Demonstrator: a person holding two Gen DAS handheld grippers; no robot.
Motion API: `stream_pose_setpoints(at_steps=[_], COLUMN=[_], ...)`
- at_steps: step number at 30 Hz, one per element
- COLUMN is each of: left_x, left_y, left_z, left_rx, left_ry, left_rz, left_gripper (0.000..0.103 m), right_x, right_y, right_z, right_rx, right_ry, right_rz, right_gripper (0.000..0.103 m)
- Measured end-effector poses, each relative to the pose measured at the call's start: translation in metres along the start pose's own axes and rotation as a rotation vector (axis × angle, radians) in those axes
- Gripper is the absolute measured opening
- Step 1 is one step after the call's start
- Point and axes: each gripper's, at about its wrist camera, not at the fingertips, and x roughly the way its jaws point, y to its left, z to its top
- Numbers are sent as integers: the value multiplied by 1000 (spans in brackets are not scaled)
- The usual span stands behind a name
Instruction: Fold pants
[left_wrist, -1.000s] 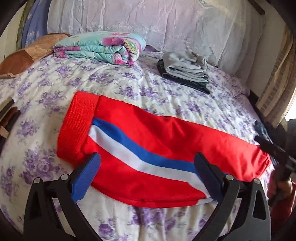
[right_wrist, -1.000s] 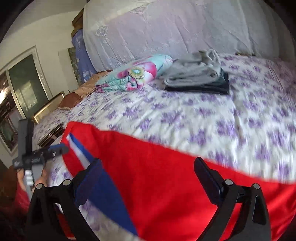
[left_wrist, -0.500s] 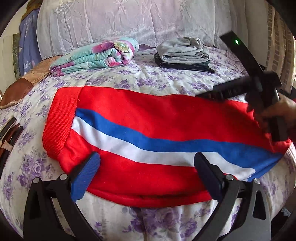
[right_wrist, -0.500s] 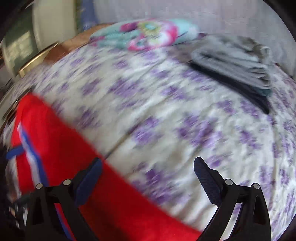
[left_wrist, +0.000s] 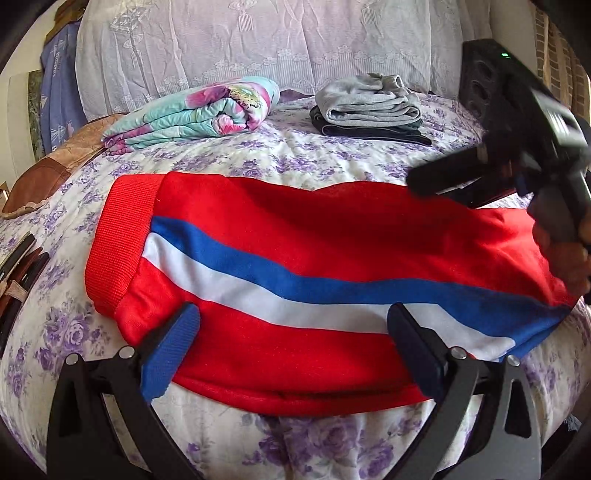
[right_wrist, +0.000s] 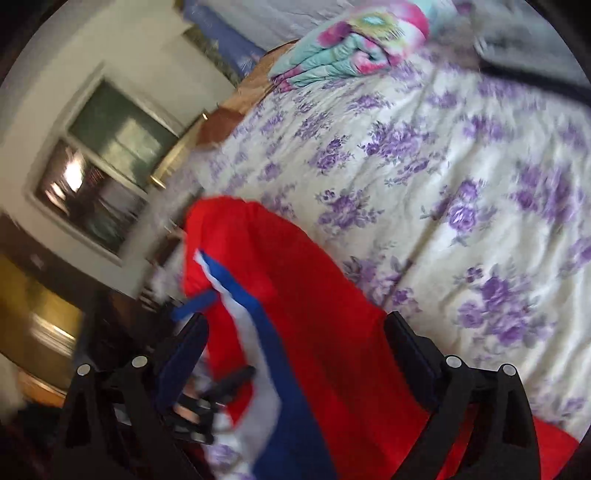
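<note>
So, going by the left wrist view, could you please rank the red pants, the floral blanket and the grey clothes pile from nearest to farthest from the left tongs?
1. Red pants: right at the open left tongs, across the bed.
2. Floral blanket: far side, left.
3. Grey clothes pile: far side, right; too close to the blanket to rank firmly.

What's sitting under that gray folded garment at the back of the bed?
The gray folded garment rests on a dark folded garment, whose edge sticks out below it on the floral bedspread. Whatever lies beneath the middle of the stack is covered.
</note>
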Motion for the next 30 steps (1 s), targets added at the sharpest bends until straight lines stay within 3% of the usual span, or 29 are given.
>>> stream_pose_setpoints(at_steps=[1,4,8,10,12,15,18,20,22,23,24,25,26,27,30], left_x=[0,0,1,1,1,1,1,1,1,1,1,1,1,1,1], left_y=[0,0,-1,-2,-2,-2,-2,-2,-2,-2,-2,-2,-3,-2,-3], left_z=[0,0,0,0,0,0,-1,0,-1,-1,-1,-1,-1,-1,-1], left_rx=[-1,-1,1,4,3,5,4,3,1,2,2,1,1,0,0], left_ry=[0,0,1,3,4,4,4,3,2,2,2,2,1,1,1], left_rz=[-1,0,10,13,15,17,18,16,16,17,18,19,21,23,23], left_gripper=[98,98,98,98,98,98,98,98,98,98,98,98,98,98,98], right_x=[-1,-1,23,38,52,46,21,6,-10,-15,-20,-25,-25,-24,1], right_y=[-9,-23,-20,-20,-21,-27,-32,-31,-19,-8,2,10,12,11,16], right_z=[4,12,24,32,39,42,49,52,50,47,42,36,32,29,20], right_rx=[68,186,235,283,348,401,376,321,199,105,0,-88,-109,-82,-121], right_ry=[16,50,125,121,73,-112,-287,-300,-260,-239,-232,-221,-188,-155,-62], right_rz=[75,182,201,218,237,256,187,100,-93,-248,-396,-485,-480,-428,-393], right_gripper=[97,99,100,100,100,100,100,100,99,98,91,80,71,53,46])
